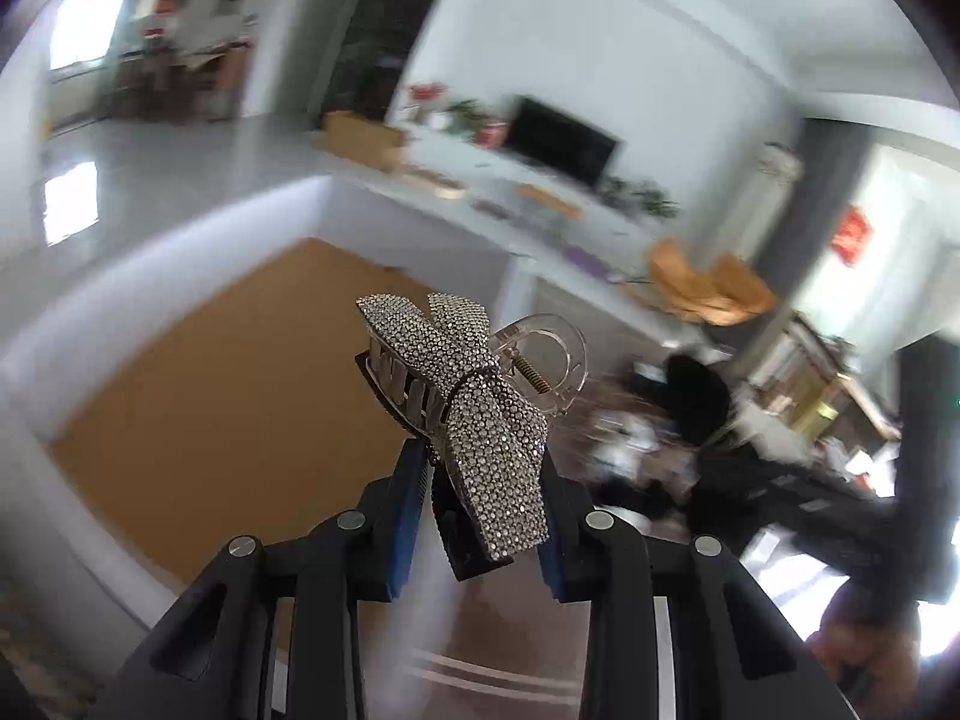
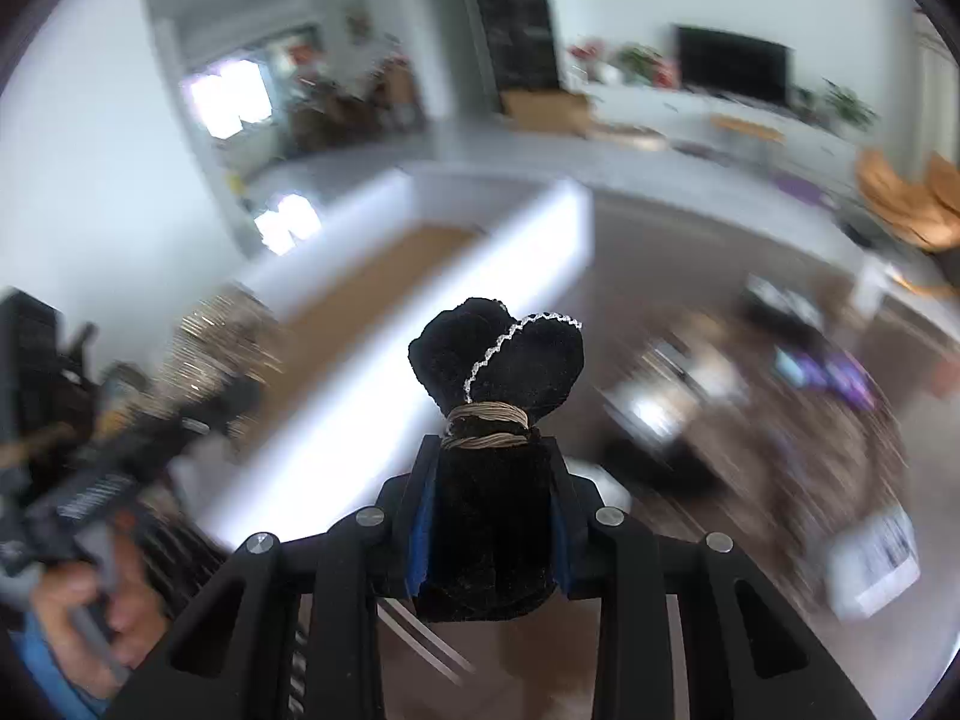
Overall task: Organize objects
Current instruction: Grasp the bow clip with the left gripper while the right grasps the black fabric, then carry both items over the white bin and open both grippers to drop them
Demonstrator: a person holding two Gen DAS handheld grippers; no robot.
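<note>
Your left gripper (image 1: 480, 516) is clamped on a rhinestone bow hair claw (image 1: 474, 414), held up over the white box (image 1: 180, 276) with the tan floor. Your right gripper (image 2: 489, 516) pinches a black velvet bow (image 2: 495, 420), probably a hair tie; the background is blurred

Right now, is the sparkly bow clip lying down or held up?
Held up: the left gripper pinches the sparkly bow clip in the air.
</note>
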